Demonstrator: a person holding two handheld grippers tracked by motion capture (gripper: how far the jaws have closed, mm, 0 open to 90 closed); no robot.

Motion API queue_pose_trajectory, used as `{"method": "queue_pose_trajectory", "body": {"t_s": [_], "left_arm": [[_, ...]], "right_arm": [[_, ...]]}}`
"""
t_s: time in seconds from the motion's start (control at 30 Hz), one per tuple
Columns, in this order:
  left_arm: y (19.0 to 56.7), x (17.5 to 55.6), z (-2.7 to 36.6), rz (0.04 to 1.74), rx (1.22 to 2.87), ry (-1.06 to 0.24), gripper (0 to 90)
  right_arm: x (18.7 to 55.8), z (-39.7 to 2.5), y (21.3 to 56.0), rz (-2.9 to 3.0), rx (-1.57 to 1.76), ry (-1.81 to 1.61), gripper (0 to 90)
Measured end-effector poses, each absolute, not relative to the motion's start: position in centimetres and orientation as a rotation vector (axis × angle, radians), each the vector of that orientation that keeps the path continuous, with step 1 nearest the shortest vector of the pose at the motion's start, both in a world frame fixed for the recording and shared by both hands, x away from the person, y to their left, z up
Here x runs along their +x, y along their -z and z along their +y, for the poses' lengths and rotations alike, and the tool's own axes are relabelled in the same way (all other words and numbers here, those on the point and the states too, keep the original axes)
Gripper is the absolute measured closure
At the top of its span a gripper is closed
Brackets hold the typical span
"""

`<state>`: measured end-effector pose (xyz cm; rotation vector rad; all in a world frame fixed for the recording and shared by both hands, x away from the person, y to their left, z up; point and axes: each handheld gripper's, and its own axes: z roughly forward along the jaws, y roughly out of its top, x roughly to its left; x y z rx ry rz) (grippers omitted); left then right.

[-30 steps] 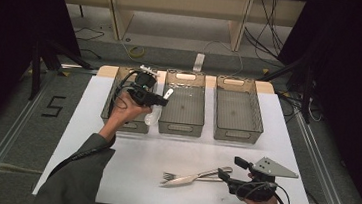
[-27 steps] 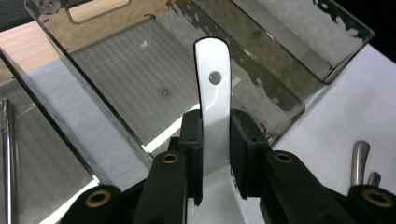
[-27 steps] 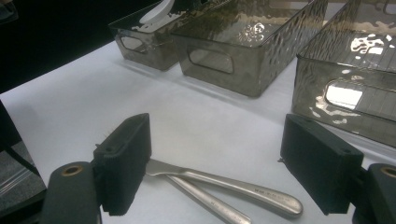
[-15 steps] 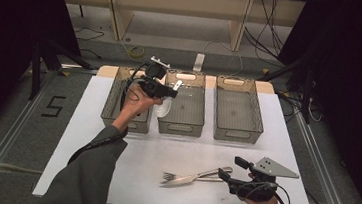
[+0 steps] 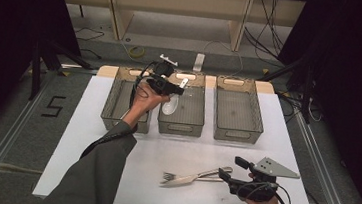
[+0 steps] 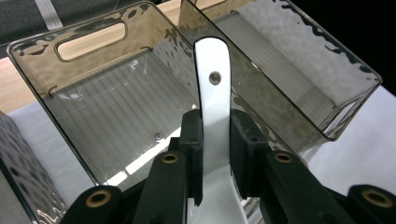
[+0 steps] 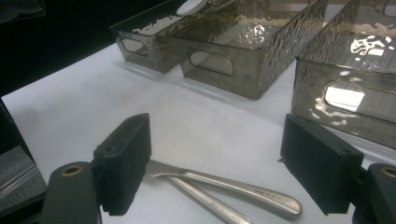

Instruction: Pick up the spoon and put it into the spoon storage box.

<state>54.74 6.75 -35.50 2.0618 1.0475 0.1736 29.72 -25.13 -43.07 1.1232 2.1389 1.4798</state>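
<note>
A white plastic spoon hangs over the middle smoky clear bin, bowl down toward the person. My left gripper is shut on its handle. In the left gripper view the jaws pinch the white spoon handle below its hanging hole, above that bin's ribbed floor. A metal fork and a metal knife lie side by side on the white table near its front edge. My right gripper is open at their handle ends. In the right gripper view the two metal handles lie between its jaws.
Three matching bins stand in a row at the back of the white table: left bin, middle one, right bin. The right bin holds nothing. A floor with cables and shelf legs lies beyond the table.
My left gripper has carried the white spoon to the right and farther back, from over the left bin to over the middle bin. The right gripper has stayed put.
</note>
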Motion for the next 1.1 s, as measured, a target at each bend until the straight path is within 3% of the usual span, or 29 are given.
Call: {"method": "queue_pose_trajectory", "body": {"t_s": [1.1], "left_arm": [[39.1, 55.7, 5.9, 1.141, 2.030, -0.191, 74.9]], "right_arm": [[29.7, -25.0, 43.2, 2.148, 1.116, -1.480, 25.4]]}}
